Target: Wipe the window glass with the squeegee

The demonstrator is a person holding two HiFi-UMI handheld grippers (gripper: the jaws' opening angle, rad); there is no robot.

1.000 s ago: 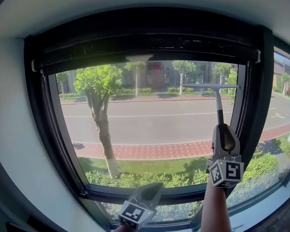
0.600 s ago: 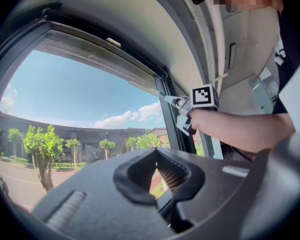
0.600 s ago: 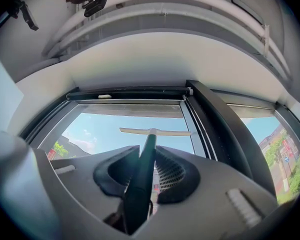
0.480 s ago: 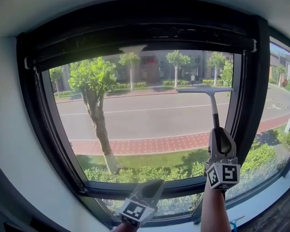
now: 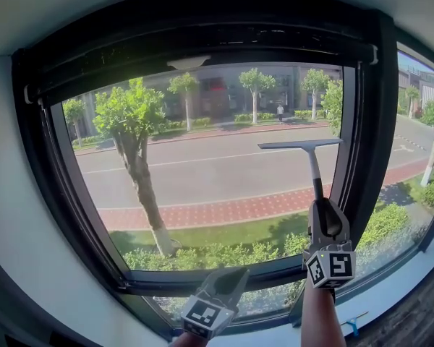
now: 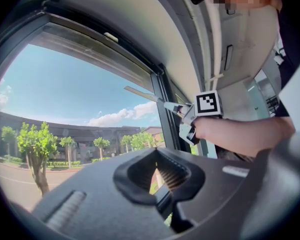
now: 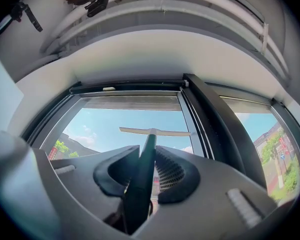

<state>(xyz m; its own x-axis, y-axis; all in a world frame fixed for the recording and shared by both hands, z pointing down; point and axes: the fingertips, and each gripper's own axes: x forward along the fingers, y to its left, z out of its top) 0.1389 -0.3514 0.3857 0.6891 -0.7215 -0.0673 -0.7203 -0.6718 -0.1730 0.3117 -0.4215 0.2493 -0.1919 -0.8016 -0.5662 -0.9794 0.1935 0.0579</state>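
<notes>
- Right gripper [image 5: 321,207]: my fingers [image 7: 172,173] are clamped on the lower end of the slim dark handle of the grey T-shaped squeegee [image 5: 314,172]; the handle runs straight up between them.
- Squeegee position: the blade lies nearly level against the right part of the clear window glass [image 5: 202,172], at about mid-height; its right end is just beside the upright of the black window frame [image 5: 362,157]; I cannot tell whether the rubber edge is pressed on the pane.
- Left gripper [image 5: 235,275]: the fingers [image 6: 174,173] are drawn together with only a sliver of daylight between them and nothing held; it hangs idle low down, in front of the lower rail [image 5: 159,284], well apart from the squeegee.
- Judgement, stage: a stroke down the right-hand strip appears to be under way; most of the pane to the left looks unwiped.
- Risk one: the grip is far from the blade, so uneven pressure could twist the handle in my fingers and tilt the blade, leaving streaks.
- Risk two: drifting right would catch the blade end on the frame upright and lift the edge off the glass.
- Risk three: carrying on down unchecked would knock the blade into the lower rail; a stroke leftward could meet the idle gripper.
</notes>
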